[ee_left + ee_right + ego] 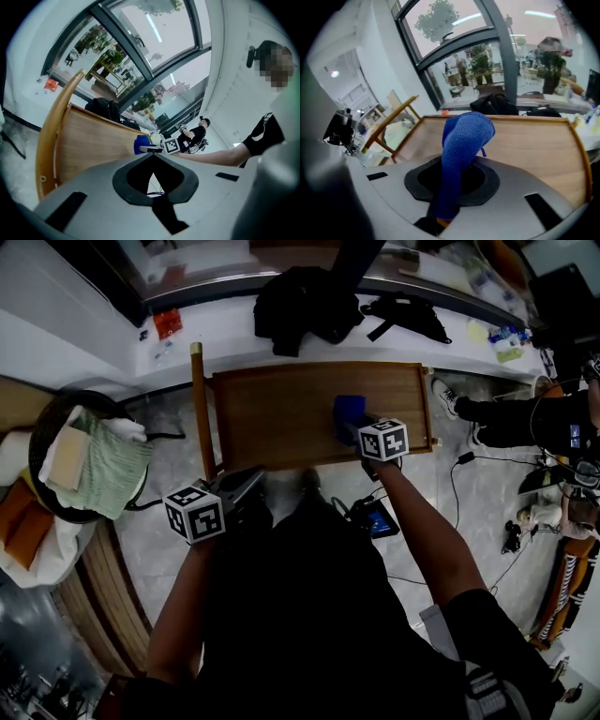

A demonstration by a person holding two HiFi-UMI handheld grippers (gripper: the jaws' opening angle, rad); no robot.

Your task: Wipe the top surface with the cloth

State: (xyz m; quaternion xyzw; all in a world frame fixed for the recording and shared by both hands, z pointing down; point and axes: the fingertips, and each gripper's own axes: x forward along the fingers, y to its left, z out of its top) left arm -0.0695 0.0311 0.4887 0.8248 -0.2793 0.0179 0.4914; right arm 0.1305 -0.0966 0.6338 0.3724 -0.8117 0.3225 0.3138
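Right tongs (459, 164) pinch nubby blue cloth (465, 136) over smooth wooden top (525, 140); left tongs (152, 157) closed, empty.

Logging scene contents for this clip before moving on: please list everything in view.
wooden top surface: one, brown, rimmed, centre
cloth: one, blue, over the surface's right part
bundle: one, black, on the white ledge beyond
round chair: one, dark, left, holding pale green fabric
lit screen device: one, dark, on the floor
seated person: one, dark clothes, far right
left gripper: one, grey, shut and empty, near-left corner
right gripper: one, grey, shut on the cloth
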